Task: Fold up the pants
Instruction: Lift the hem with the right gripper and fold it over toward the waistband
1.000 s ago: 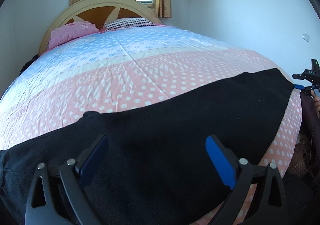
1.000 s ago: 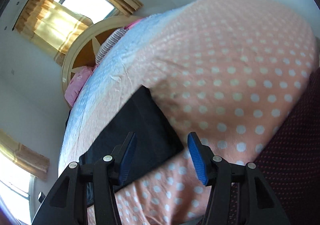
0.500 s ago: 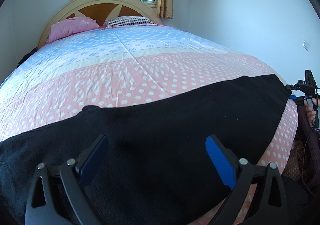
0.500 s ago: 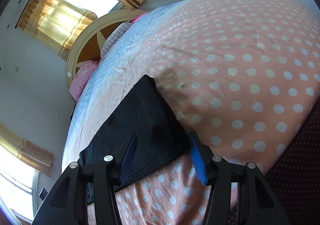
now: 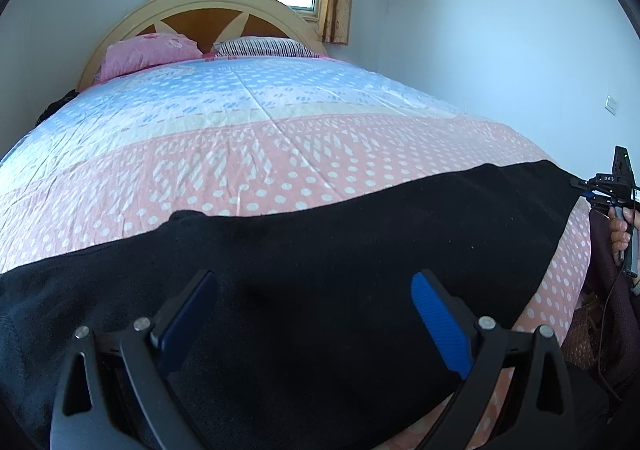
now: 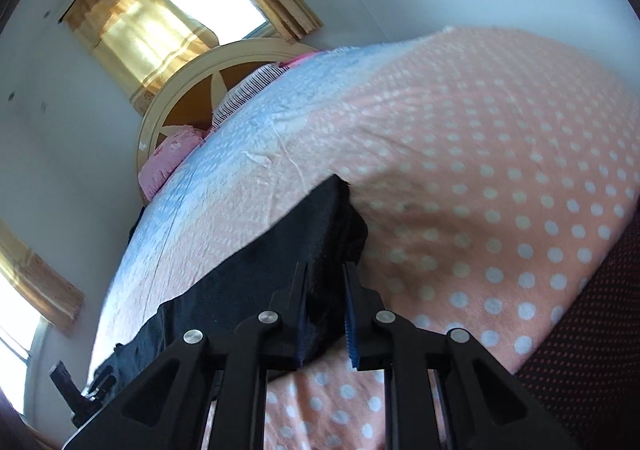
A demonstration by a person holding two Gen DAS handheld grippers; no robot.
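Across the bed (image 5: pixel 280 138), near its foot, the pants (image 5: pixel 320 258) lie lengthwise between your hands. Your right hand-held gripper (image 6: pixel 326 320) pinches one end; your left hand-held gripper (image 5: pixel 314 316) hovers spread above the other half.

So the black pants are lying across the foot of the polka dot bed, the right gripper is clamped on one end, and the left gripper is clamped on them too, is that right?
Not quite. The left gripper is open, its fingers spread above the pants without pinching them, as the left wrist view shows. The rest holds: the pants lie across the polka dot bed, and the right gripper is clamped on one end.
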